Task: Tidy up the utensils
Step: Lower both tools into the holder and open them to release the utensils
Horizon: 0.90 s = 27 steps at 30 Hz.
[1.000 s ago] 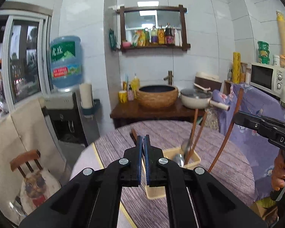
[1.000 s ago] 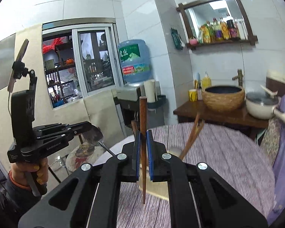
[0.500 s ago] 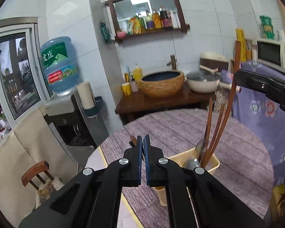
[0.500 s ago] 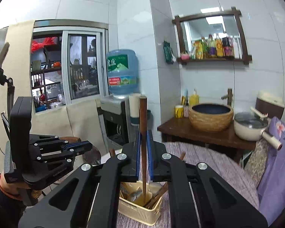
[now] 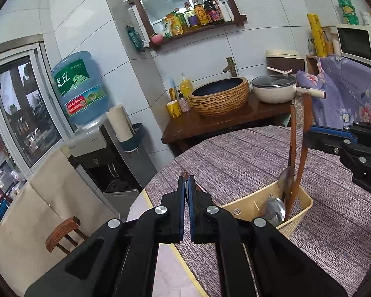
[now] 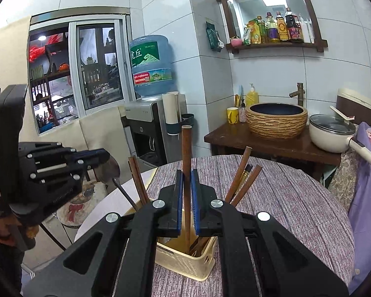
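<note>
While the round worktop [image 6: 296, 198] with its striped purple cloth fills the space ahead of both tools, I read the cream slotted utensil basket [image 6: 185, 259] as sitting directly under and just beyond my right hand-held gripper [image 6: 186, 198]. That right hand-held gripper is clamped on a single brown wooden chopstick [image 6: 186, 148], held upright, its lower end already down inside the basket among other chopsticks [image 6: 242, 178] that lean out to either side. A metal spoon [image 5: 275, 209] lies in the basket too, seen ahead and to the right of my left hand-held gripper [image 5: 186, 190]. That left one has its pads pressed together; from its own camera nothing shows between them, though from the right camera a spoon-like metal piece [image 6: 108, 170] sits at its tip, and I cannot tell whether it is held. I judge the chopstick light, stiff and smooth, so it may pivot between flat pads; a hold near mid-length, as now, suits it best.
</note>
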Motion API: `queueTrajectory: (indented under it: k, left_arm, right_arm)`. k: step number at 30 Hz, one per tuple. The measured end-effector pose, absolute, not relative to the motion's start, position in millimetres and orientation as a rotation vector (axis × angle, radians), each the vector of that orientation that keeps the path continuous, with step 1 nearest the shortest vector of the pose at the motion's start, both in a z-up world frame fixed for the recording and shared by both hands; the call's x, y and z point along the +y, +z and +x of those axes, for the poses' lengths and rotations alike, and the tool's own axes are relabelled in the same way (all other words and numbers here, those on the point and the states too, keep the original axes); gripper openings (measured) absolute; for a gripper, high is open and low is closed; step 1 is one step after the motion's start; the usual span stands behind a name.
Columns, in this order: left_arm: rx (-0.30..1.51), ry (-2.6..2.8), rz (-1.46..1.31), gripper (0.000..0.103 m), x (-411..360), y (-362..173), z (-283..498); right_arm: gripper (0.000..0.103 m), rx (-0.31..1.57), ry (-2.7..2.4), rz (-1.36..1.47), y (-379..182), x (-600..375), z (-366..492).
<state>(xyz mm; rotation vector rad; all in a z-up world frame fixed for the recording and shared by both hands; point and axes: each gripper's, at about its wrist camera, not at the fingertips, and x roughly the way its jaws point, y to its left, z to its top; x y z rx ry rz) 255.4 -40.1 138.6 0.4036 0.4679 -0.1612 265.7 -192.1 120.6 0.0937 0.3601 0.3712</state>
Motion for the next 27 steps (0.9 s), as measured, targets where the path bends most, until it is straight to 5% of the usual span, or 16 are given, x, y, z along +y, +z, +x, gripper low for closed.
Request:
queueTrajectory:
  k: [17,18,21,23,25,26,27]
  left_arm:
    - [0.599,-0.275,0.298,0.006,-59.3,72.2,272.0]
    - [0.596,-0.277,0.287,0.012,-59.1,70.8,269.9]
    - [0.564,-0.262,0.246,0.058,-53.2,71.9,259.4]
    - [0.529,-0.265,0.203,0.066,-46.0,75.2,248.6]
    - [0.506,-0.256,0.172,0.071,-40.1,76.4,237.8]
    - [0.491,-0.250,0.155,0.074,-36.8,76.5,231.8]
    - [0.477,-0.239,0.137,0.081,-33.3,76.1,225.3]
  right_arm:
    - [0.008,0.417,0.364,0.105,94.4,-189.9,276.1]
    - [0.008,0.417,0.366,0.108,93.6,-190.5,276.3]
    - [0.008,0.403,0.365,0.111,92.5,-192.9,273.4]
    - [0.011,0.380,0.354,0.091,93.1,-192.5,267.3]
    - [0.033,0.347,0.336,0.072,94.2,-193.2,256.0]
    - [0.055,0.331,0.330,0.070,95.1,-193.8,251.3]
    - [0.065,0.298,0.316,0.066,96.4,-195.3,241.7]
